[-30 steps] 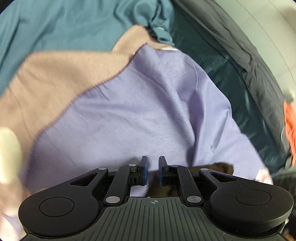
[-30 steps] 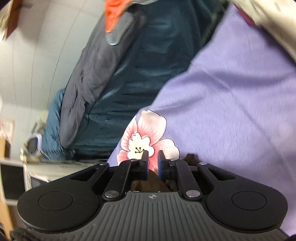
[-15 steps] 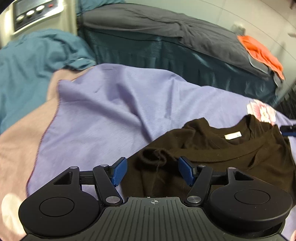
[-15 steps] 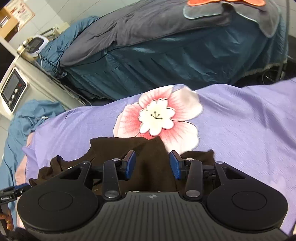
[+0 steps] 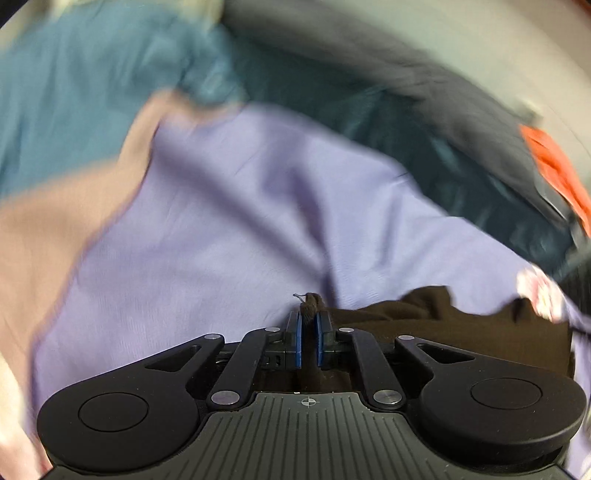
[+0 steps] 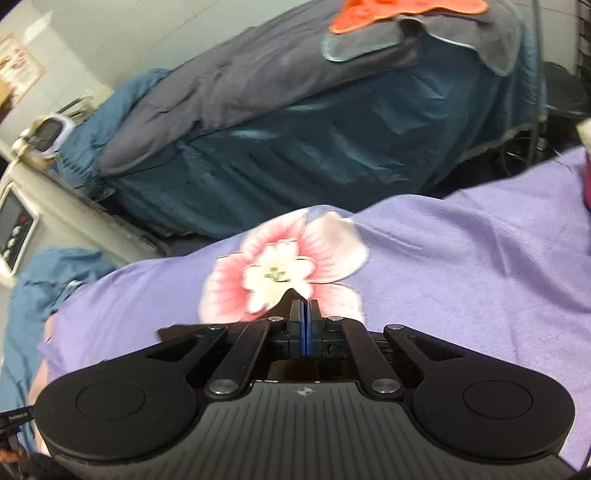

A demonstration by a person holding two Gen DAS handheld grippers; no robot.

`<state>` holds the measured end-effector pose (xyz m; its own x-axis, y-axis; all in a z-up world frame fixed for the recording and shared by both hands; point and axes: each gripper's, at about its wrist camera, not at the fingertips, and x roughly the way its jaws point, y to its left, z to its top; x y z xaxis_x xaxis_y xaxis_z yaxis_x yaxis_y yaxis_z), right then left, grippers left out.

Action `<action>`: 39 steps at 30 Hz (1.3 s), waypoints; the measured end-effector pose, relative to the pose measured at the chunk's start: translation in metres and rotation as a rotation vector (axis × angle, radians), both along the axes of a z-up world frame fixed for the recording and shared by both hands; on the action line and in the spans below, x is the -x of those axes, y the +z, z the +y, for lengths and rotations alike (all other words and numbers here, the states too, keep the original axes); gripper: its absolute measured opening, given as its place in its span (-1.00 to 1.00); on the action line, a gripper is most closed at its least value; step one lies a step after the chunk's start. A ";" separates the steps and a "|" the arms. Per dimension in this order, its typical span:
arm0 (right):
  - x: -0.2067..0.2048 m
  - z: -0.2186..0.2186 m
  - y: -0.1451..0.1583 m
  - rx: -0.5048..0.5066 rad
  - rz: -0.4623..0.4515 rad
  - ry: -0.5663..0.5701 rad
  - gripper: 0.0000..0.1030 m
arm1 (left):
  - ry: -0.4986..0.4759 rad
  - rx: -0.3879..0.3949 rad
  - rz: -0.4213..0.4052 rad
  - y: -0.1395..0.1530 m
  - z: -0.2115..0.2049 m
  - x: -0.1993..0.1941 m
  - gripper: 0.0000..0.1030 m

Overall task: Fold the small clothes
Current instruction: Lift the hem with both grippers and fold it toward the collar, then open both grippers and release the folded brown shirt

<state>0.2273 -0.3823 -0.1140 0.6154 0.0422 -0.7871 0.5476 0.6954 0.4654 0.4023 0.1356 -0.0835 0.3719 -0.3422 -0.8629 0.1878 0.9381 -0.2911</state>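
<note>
A dark brown shirt (image 5: 443,321) lies on a purple sheet (image 5: 240,221). In the left wrist view, my left gripper (image 5: 309,317) has a bunched bit of the shirt's edge between its blue pads, and its jaws are closing on it. In the right wrist view, my right gripper (image 6: 305,306) is shut, with a small dark point of the shirt (image 6: 290,297) sticking out past the pads. It sits over the pink and white flower print (image 6: 280,269) on the sheet (image 6: 461,258). The gripper bodies hide most of the shirt.
A second bed with a teal cover (image 6: 314,147), a grey blanket (image 6: 277,74) and an orange cloth (image 6: 388,11) runs behind the sheet. A white device with buttons (image 6: 14,229) stands at the left. Teal cloth (image 5: 74,92) and beige cloth (image 5: 55,221) border the sheet's left.
Half a second ago both grippers stood open over the shirt; now both have closed on its fabric. Both views have rolled and shifted, and the left one is blurred.
</note>
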 end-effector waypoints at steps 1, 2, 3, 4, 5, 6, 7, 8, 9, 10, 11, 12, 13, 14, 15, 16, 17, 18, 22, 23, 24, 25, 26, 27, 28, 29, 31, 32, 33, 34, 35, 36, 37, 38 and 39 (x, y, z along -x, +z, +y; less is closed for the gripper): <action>-0.002 0.000 -0.007 -0.018 0.022 -0.018 -0.95 | 0.009 0.004 0.001 -0.003 -0.001 -0.001 -0.18; -0.004 0.002 -0.010 -0.007 0.034 -0.018 -0.95 | -0.004 -0.002 -0.018 -0.003 -0.005 0.000 -0.17; -0.006 0.006 -0.012 0.012 0.037 0.003 -0.94 | -0.023 -0.013 -0.031 -0.002 -0.009 0.001 -0.16; -0.009 0.010 -0.013 0.032 0.046 0.029 -0.94 | -0.035 -0.028 -0.035 -0.002 -0.012 0.002 -0.15; -0.011 0.013 -0.014 0.052 0.061 0.044 -0.89 | -0.033 -0.041 -0.039 -0.003 -0.013 0.002 -0.13; -0.012 0.014 -0.014 0.065 0.070 0.052 -0.79 | -0.022 -0.045 -0.047 -0.002 -0.012 0.002 -0.07; -0.011 0.013 -0.012 0.075 0.069 0.050 -0.78 | -0.010 -0.040 -0.045 -0.002 -0.008 0.001 0.10; -0.010 0.012 -0.008 0.087 0.062 0.045 -0.65 | 0.007 -0.039 -0.036 -0.001 -0.004 -0.001 0.23; -0.007 0.012 -0.003 0.106 0.052 0.045 -0.42 | 0.031 -0.046 -0.023 -0.001 0.002 -0.003 0.52; -0.004 0.013 0.003 0.132 0.044 0.051 -0.31 | 0.050 -0.051 -0.012 0.000 0.009 -0.004 0.89; -0.001 0.014 0.009 0.160 0.034 0.060 -0.04 | 0.069 -0.055 -0.011 0.003 0.017 -0.005 1.00; 0.004 0.016 0.016 0.182 0.015 0.078 0.01 | 0.088 -0.060 -0.023 0.007 0.026 -0.003 1.00; 0.010 0.018 0.022 0.193 0.001 0.110 0.00 | 0.106 -0.057 -0.041 0.012 0.034 0.002 1.00; 0.016 0.023 0.026 0.206 -0.004 0.144 0.04 | 0.111 -0.043 -0.057 0.017 0.042 0.008 1.00; 0.023 0.029 0.029 0.221 -0.005 0.174 0.15 | 0.108 -0.030 -0.061 0.022 0.049 0.016 1.00; 0.033 0.036 0.031 0.231 -0.005 0.196 0.24 | 0.102 -0.017 -0.054 0.026 0.053 0.027 1.00; 0.044 0.043 0.031 0.227 -0.005 0.216 0.34 | 0.087 0.005 -0.041 0.028 0.057 0.040 1.00; 0.056 0.049 0.030 0.215 -0.002 0.231 0.36 | 0.059 0.031 -0.023 0.030 0.059 0.054 1.00; 0.111 0.071 0.020 0.166 0.031 0.237 0.36 | -0.089 0.080 0.035 0.029 0.056 0.120 1.00; 0.125 0.074 0.019 0.157 0.036 0.211 0.37 | -0.122 0.085 0.043 0.026 0.053 0.136 1.00; 0.138 0.076 0.017 0.136 0.038 0.176 0.40 | -0.156 0.078 0.053 0.021 0.048 0.149 1.00; 0.149 0.076 0.014 0.103 0.042 0.137 0.42 | -0.200 0.057 0.064 0.016 0.041 0.159 1.00; 0.160 0.075 0.011 0.066 0.049 0.102 0.42 | -0.233 0.030 0.072 0.009 0.034 0.167 1.00; 0.168 0.075 0.007 0.031 0.054 0.079 0.42 | -0.243 0.011 0.078 0.000 0.031 0.173 1.00; 0.173 0.076 0.004 0.003 0.056 0.067 0.42 | -0.258 0.003 0.090 -0.006 0.026 0.178 1.00; 0.176 0.077 -0.001 -0.028 0.059 0.065 0.42 | -0.279 0.008 0.085 -0.009 0.022 0.182 0.93; 0.178 0.081 -0.009 -0.089 0.060 0.072 0.30 | -0.316 -0.018 0.085 -0.011 0.014 0.188 0.40; 0.179 0.083 -0.012 -0.101 0.059 0.067 0.12 | -0.337 -0.035 0.088 -0.010 0.013 0.191 0.35; 0.178 0.083 -0.015 -0.110 0.051 0.058 -0.11 | -0.352 -0.047 0.083 -0.008 0.013 0.192 0.14; 0.178 0.083 -0.016 -0.130 0.043 0.050 -0.35 | -0.362 -0.059 0.081 -0.006 0.015 0.192 -0.02; 0.178 0.082 -0.017 -0.162 0.028 0.039 -0.76 | -0.367 -0.069 0.083 -0.004 0.017 0.192 -0.03; 0.180 0.082 -0.016 -0.181 0.008 0.023 -0.75 | -0.370 -0.074 0.081 -0.001 0.020 0.190 -0.04; 0.182 0.081 -0.014 -0.175 -0.002 0.015 -0.75 | -0.373 -0.078 0.077 0.002 0.023 0.188 -0.06; 0.184 0.081 -0.010 -0.152 -0.001 0.013 -0.75 | -0.376 -0.083 0.075 0.003 0.025 0.186 -0.06; 0.186 0.080 -0.008 -0.140 0.003 0.011 -0.75 | -0.376 -0.090 0.075 0.004 0.027 0.186 -0.06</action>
<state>0.0410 -0.3021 -0.1225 0.6122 0.1582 -0.7747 0.5417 0.6299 0.5566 0.2164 0.1623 -0.0799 0.1704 -0.3642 -0.9156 0.5044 0.8305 -0.2365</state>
